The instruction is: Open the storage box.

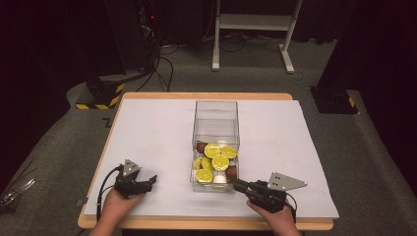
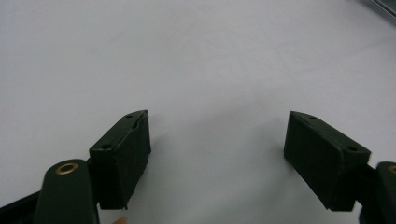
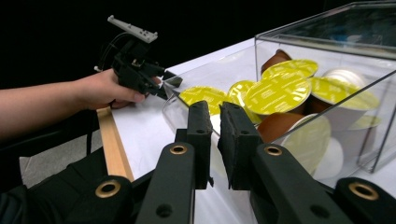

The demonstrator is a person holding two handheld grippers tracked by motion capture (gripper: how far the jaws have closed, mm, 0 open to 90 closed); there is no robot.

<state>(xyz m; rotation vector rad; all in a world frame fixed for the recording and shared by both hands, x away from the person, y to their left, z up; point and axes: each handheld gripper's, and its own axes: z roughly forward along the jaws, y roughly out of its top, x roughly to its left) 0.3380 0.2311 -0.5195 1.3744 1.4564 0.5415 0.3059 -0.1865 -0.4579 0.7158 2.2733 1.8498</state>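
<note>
Where high view blurs, left claw (image 2: pixel 217 154) gapes.

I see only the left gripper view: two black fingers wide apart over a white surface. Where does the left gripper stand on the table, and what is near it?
Observer: In the high view the left gripper is near the front left of the white sheet, with a clear box to its right.
Operator: What does the box hold?
Observer: Coffee capsules, many with yellow foil tops, some brown or white, piled in its near end.
Operator: And the other gripper?
Observer: The right gripper is beside the box's near right corner, its fingers nearly together with nothing between them.
</note>
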